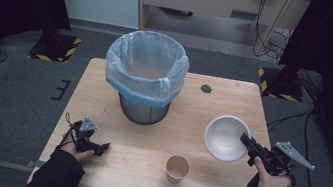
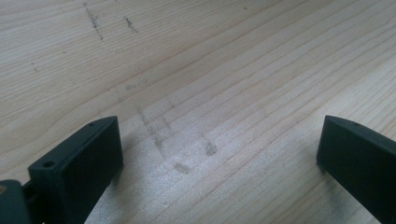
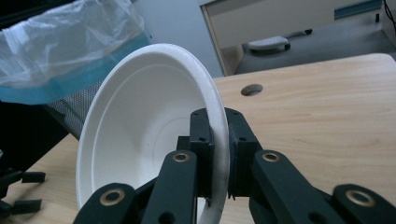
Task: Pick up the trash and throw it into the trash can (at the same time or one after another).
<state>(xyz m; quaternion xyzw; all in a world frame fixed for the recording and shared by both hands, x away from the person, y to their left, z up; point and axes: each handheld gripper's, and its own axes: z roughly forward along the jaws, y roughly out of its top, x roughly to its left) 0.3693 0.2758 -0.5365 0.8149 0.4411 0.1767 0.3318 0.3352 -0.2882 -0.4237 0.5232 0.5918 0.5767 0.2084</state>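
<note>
A white paper bowl (image 1: 225,136) hangs tilted above the right part of the wooden table (image 1: 234,101). My right gripper (image 1: 246,141) is shut on its rim; in the right gripper view the two black pads clamp the bowl (image 3: 140,135) edge at the gripper (image 3: 218,140). A brown paper cup (image 1: 177,168) stands upright near the front middle. My left gripper (image 1: 104,147) rests low at the front left, held by a hand. In the left gripper view its jaws stand wide apart over bare wood, the gripper (image 2: 219,140) open with nothing between them.
A mesh waste bin lined with a clear and blue bag (image 1: 146,72) stands at the table's back middle; the bag (image 3: 56,51) appears at the left in the right gripper view. A round hole (image 1: 206,88) lies in the tabletop at the back right.
</note>
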